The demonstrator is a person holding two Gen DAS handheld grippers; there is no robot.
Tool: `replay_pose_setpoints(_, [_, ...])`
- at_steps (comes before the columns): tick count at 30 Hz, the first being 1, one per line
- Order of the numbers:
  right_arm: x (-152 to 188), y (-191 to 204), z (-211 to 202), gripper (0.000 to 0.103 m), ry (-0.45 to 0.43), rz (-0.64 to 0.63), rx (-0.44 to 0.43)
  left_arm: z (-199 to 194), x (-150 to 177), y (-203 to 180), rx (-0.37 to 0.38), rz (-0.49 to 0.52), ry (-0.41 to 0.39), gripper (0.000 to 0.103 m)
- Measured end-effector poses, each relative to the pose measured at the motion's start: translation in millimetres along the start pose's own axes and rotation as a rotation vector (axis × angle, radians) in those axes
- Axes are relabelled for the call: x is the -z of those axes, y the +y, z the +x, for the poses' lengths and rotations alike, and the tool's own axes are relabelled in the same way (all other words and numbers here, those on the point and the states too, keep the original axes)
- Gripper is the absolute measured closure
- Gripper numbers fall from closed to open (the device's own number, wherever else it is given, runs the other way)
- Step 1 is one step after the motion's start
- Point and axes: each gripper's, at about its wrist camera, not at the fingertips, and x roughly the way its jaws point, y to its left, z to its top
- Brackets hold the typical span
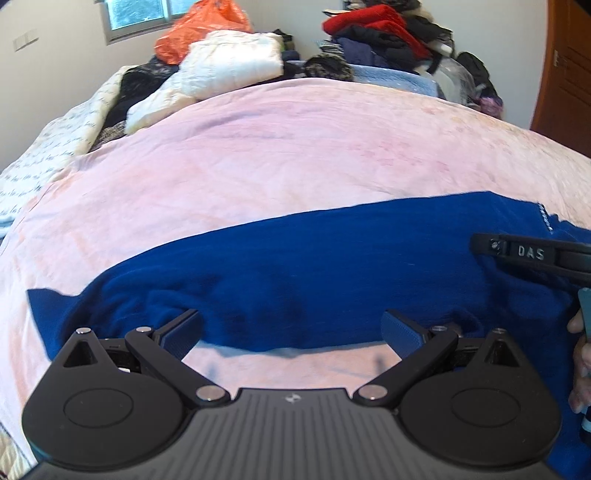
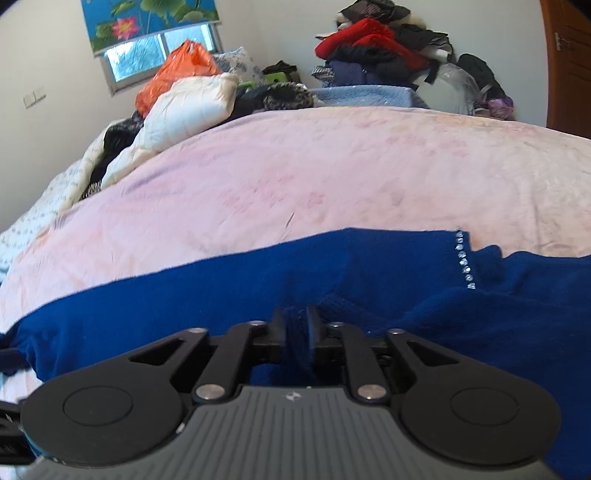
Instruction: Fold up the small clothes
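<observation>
A royal-blue knit garment (image 1: pixel 314 266) lies spread across the pink blanket (image 1: pixel 258 170), its near hem toward me. My left gripper (image 1: pixel 291 332) is open, its two blue pads spread wide just over the near hem, holding nothing. My right gripper (image 2: pixel 295 325) is shut on a fold of the blue garment (image 2: pixel 221 288), which bunches up between the pads. A row of rhinestones (image 2: pixel 464 258) runs down the garment at the right. The right gripper also shows at the right edge of the left wrist view (image 1: pixel 532 254).
At the far end of the bed lie a white pillow (image 1: pixel 229 62), an orange plastic bag (image 1: pixel 199 29) and a heap of red and dark clothes (image 1: pixel 380 33). A brown door (image 1: pixel 565 66) stands at the right. A window (image 2: pixel 159 51) is in the far wall.
</observation>
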Motion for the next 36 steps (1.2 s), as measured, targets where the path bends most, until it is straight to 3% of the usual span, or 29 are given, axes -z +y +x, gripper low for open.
replay_pose_setpoints(1, [-1, 2, 0, 0.05, 0.005, -0.005, -0.017, -1, 1, 6, -0.005, -0.014, 0.002, 0.0])
replay_pose_setpoints(3, [-2, 10, -5, 0.022, -0.001, -0.014, -0.021, -3, 3, 20, -0.009, -0.043, 0.009, 0.0])
replay_pose_setpoints(4, [-3, 14, -9, 0.021, -0.016, -0.023, -0.017, -4, 5, 27, -0.018, -0.059, 0.017, 0.0])
replay_pose_setpoints(10, [-6, 27, -28, 0.02, -0.048, -0.025, -0.087, -4, 13, 75, -0.119, -0.159, 0.04, 0.0])
replay_pose_setpoints(16, [-1, 60, -37, 0.018, -0.033, -0.122, -0.168, 2, 16, 138, -0.28, -0.289, 0.07, 0.0])
replay_pose_setpoints(19, [4, 86, -39, 0.018, -0.006, -0.183, -0.284, 1, 21, 170, -0.396, -0.324, 0.084, 0.0])
replay_pose_setpoints(22, [11, 123, -40, 0.014, 0.019, -0.263, -0.398, -5, 30, 203, -0.462, -0.366, 0.091, 0.0])
replay_pose_setpoints(27, [23, 195, -40, 0.012, 0.046, -0.419, -0.529, -14, 37, 233, -0.476, -0.455, 0.097, 0.0])
replay_pose_setpoints(31, [38, 247, -35, 0.013, 0.075, -0.537, -0.554, -20, 32, 232, -0.461, -0.441, 0.078, 0.0])
replay_pose_setpoints(34, [48, 260, -34, 0.013, 0.106, -0.571, -0.551, -23, 34, 239, -0.484, -0.474, 0.057, 0.0])
replay_pose_setpoints(36, [53, 258, -36, 0.013, 0.116, -0.579, -0.551, -26, 41, 256, -0.52, -0.551, 0.04, 0.0])
